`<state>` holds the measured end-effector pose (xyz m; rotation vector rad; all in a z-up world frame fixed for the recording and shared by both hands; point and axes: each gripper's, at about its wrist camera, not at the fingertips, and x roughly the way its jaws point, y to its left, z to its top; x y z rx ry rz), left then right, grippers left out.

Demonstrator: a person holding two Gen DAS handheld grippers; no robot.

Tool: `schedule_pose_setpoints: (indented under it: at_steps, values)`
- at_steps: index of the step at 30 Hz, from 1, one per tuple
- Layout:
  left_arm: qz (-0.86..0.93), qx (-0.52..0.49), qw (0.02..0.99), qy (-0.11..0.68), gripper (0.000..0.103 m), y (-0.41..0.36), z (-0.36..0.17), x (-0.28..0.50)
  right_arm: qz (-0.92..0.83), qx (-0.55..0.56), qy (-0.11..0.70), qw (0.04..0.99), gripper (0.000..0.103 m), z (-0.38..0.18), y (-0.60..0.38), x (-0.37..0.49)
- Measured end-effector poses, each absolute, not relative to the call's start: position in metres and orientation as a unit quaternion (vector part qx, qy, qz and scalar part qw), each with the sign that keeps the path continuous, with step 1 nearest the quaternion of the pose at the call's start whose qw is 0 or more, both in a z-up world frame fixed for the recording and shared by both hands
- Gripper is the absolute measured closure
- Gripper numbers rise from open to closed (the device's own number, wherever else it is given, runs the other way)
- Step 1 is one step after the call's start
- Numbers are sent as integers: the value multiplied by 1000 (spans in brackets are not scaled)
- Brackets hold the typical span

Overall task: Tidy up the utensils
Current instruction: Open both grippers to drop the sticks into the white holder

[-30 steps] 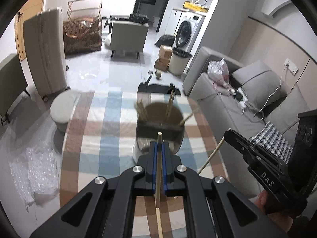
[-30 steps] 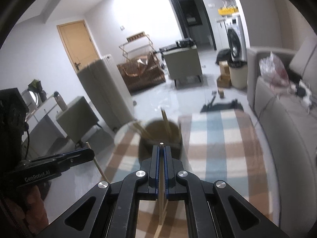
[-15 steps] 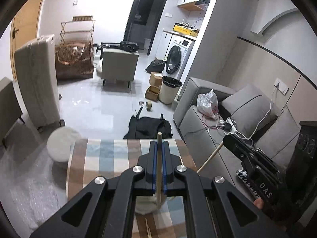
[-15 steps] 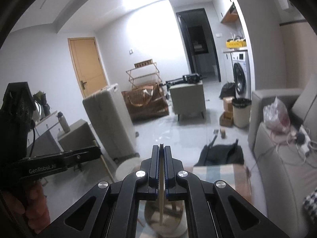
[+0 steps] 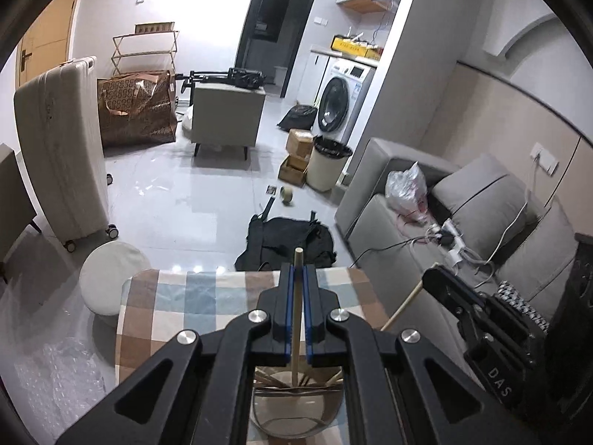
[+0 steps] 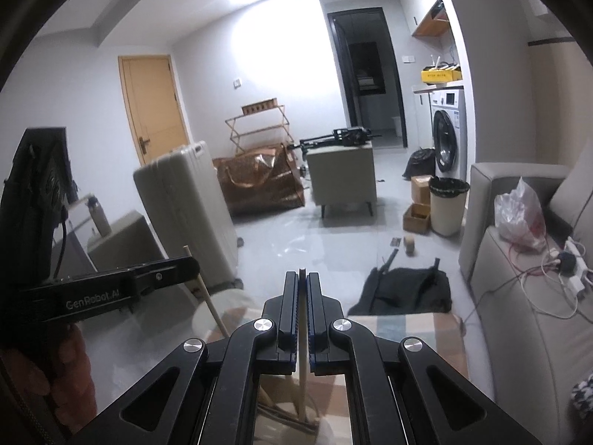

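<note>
Left gripper (image 5: 296, 319) and right gripper (image 6: 303, 319), fingers clamped on one chopstick (image 5: 297, 296) each, above the holder (image 5: 296, 404) on the checked worktop (image 5: 178, 304). Its far edge borders open floor (image 5: 178, 193); the holder is mostly hidden.

"DAS" is showing in pale letters on the side of the right gripper (image 5: 430, 278) in the left wrist view, cut off at the frame edge. "GenRobot.AI" is reading clearly along the left gripper's (image 6: 191, 265) arm in the right wrist view. Yellow box (image 6: 441, 73) on the washer is carrying dark print, too small to read.
</note>
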<state>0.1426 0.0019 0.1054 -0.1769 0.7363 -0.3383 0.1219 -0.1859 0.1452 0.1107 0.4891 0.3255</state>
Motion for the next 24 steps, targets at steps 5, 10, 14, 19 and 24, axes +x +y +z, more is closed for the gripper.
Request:
schedule_pose_setpoints:
  at_steps: [5, 10, 14, 19, 24]
  values:
    - [-169, -90, 912, 363, 103, -1, 97, 141, 152, 46, 226, 961, 100, 139, -185, 122]
    - [-169, -90, 911, 365, 103, -2, 99, 142, 149, 37, 216, 964, 100, 141, -184, 124]
    - [-172, -89, 909, 370, 103, -4, 97, 142, 152, 36, 218, 963, 100, 139, -181, 126]
    - [-178, -88, 903, 380, 103, -5, 88, 143, 163, 16, 240, 957, 100, 119, -172, 127]
    - [-188, -84, 889, 409, 103, -7, 69, 140, 175, 14, 273, 946, 100, 94, -170, 128]
